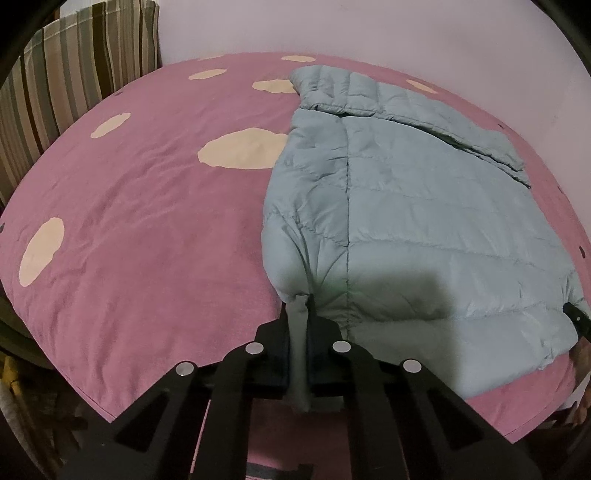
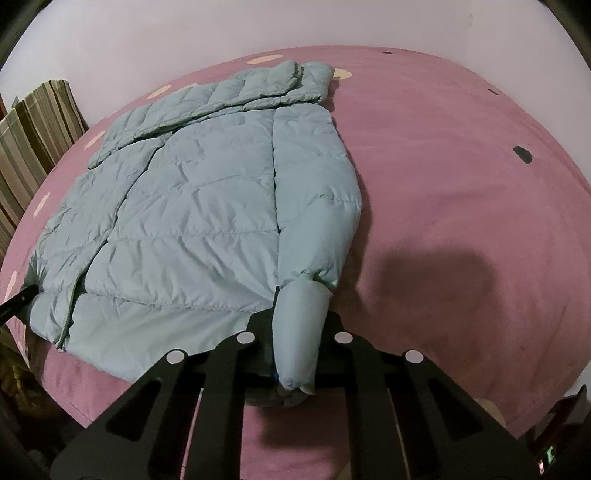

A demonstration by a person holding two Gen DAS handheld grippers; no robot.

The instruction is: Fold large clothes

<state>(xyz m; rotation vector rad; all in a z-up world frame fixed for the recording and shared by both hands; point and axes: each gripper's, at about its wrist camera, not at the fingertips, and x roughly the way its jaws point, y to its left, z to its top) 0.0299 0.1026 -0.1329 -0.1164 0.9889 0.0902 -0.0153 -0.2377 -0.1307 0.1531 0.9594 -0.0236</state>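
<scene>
My left gripper (image 1: 298,332) has its black fingers (image 1: 275,332) pressed onto a thin fold of the pale blue quilted puffer jacket (image 1: 406,206), at its near left hem corner. My right gripper (image 2: 300,325) pinches the jacket's near right corner, where a plump roll of fabric bulges out between its fingers (image 2: 334,328). The jacket lies flat on the pink bedsheet with cream oval spots (image 1: 147,221), hem towards me and seams running away. A sleeve (image 2: 159,114) is folded across its upper part, with the collar at the far end near the pale wall (image 1: 369,29). A striped brown and beige curtain (image 1: 55,92) hangs at the far left, beyond the bed's edge.
</scene>
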